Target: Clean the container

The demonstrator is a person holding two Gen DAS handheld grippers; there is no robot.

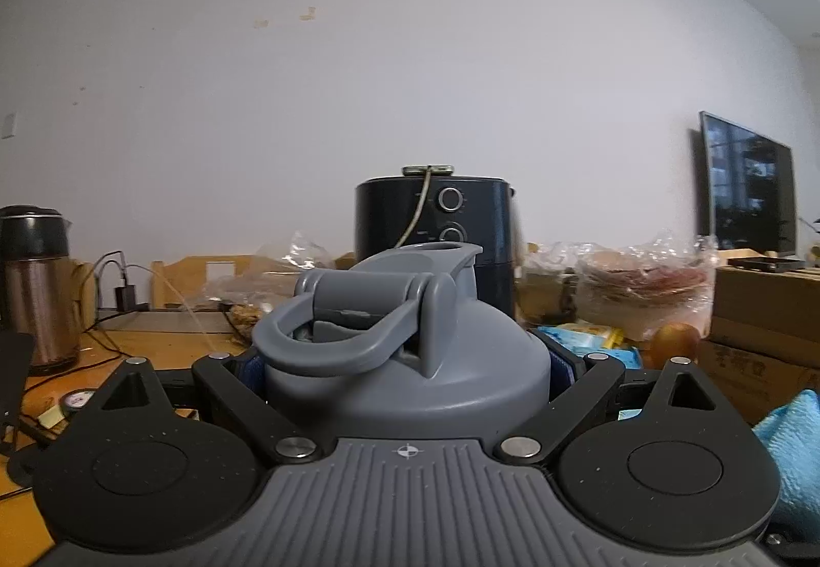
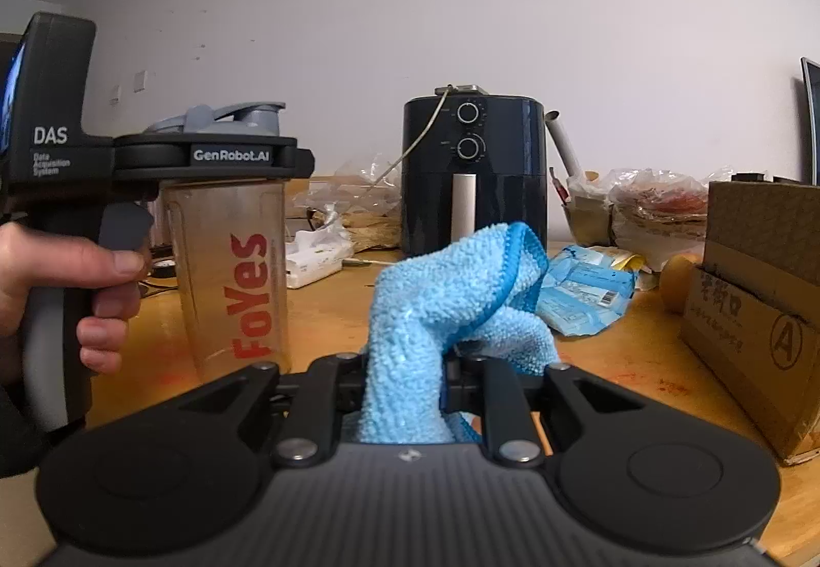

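Left gripper [image 1: 407, 362] clamps the bottle [image 2: 230, 269] at its lid [image 1: 400, 326]; right gripper [image 2: 405, 392] pinches the cloth [image 2: 451, 305], at the bottle's three o'clock. Wiping seems not yet begun.

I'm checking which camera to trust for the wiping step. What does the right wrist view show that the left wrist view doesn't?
Only the right wrist view shows the clear bottle body with its red lettering, standing on the wooden table, the hand holding the left gripper, and the right gripper shut on the blue cloth. Only the left wrist view shows the thermos and the TV. Both share the grey lid, the air fryer and the cloth.
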